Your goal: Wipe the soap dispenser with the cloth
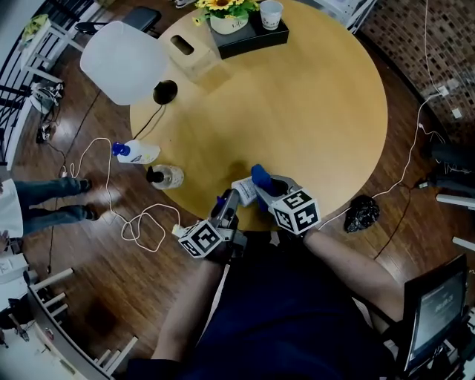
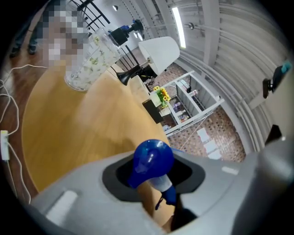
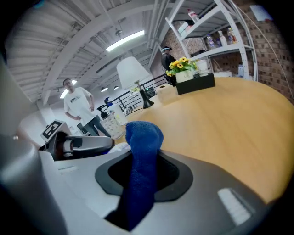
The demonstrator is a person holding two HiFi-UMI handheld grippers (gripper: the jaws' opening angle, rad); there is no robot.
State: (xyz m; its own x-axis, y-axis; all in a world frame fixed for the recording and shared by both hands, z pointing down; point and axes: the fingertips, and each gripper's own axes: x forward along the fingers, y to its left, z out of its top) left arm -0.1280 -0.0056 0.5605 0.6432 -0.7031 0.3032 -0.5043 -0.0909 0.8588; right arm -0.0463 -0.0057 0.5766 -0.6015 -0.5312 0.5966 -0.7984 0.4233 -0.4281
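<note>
Near the front edge of the round wooden table (image 1: 312,111), my left gripper (image 1: 230,202) is shut on the soap dispenser (image 1: 244,191), a white bottle with a blue pump. In the left gripper view the blue pump head (image 2: 152,158) sits between the jaws of the left gripper (image 2: 154,176). Close to its right, my right gripper (image 1: 271,187) is shut on a blue cloth (image 1: 260,177). The cloth's free end pokes up beside the dispenser; whether they touch I cannot tell. In the right gripper view the cloth (image 3: 143,147) stands up out of the right gripper (image 3: 142,174), with the left gripper (image 3: 80,144) just to its left.
A blue-capped bottle (image 1: 136,152) lies at the table's left edge beside a clear black-capped bottle (image 1: 165,177). At the far side stand a white lamp (image 1: 122,63), a wooden box (image 1: 189,52), a black tray with flowers (image 1: 249,37) and a cup (image 1: 272,13). A person (image 1: 44,202) and cables are at left.
</note>
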